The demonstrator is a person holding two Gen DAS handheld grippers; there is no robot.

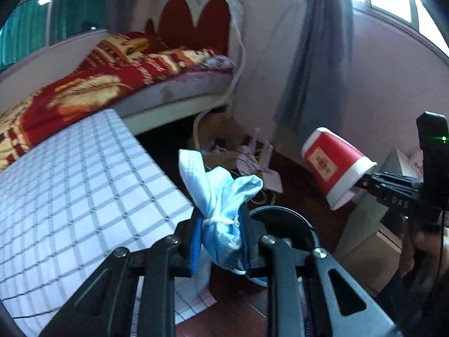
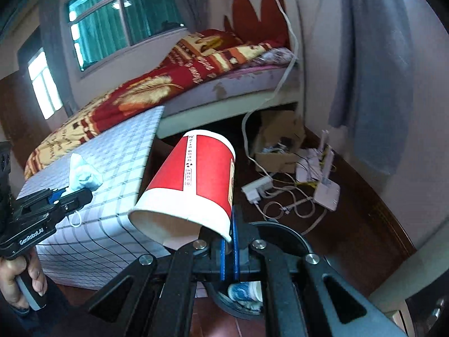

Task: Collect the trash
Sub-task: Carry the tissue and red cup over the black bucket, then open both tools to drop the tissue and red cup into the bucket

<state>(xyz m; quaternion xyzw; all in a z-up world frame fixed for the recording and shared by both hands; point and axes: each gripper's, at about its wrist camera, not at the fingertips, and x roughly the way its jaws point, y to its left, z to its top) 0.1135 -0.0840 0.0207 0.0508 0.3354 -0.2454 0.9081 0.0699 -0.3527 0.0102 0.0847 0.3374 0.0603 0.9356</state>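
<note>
Red-and-white paper cup (image 2: 190,185), tilted

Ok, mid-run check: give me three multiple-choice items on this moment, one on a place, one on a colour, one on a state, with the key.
1. Where is the round black bin?
A. On the bed
B. On the floor just below both grippers
C. On the checked table

2. What colour is the paper cup?
A. Red and white
B. Green
C. Plain blue

3. What is the left gripper doing?
A. Open and empty
B. Shut on the crumpled blue face mask
C. Holding the cup

Key: 1 B, its rim shows just past the jaws in both wrist views. 2 A, red body with white bands. 3 B, the mask sits pinched between its blue pads; the right gripper pinches the cup's rim.
</note>
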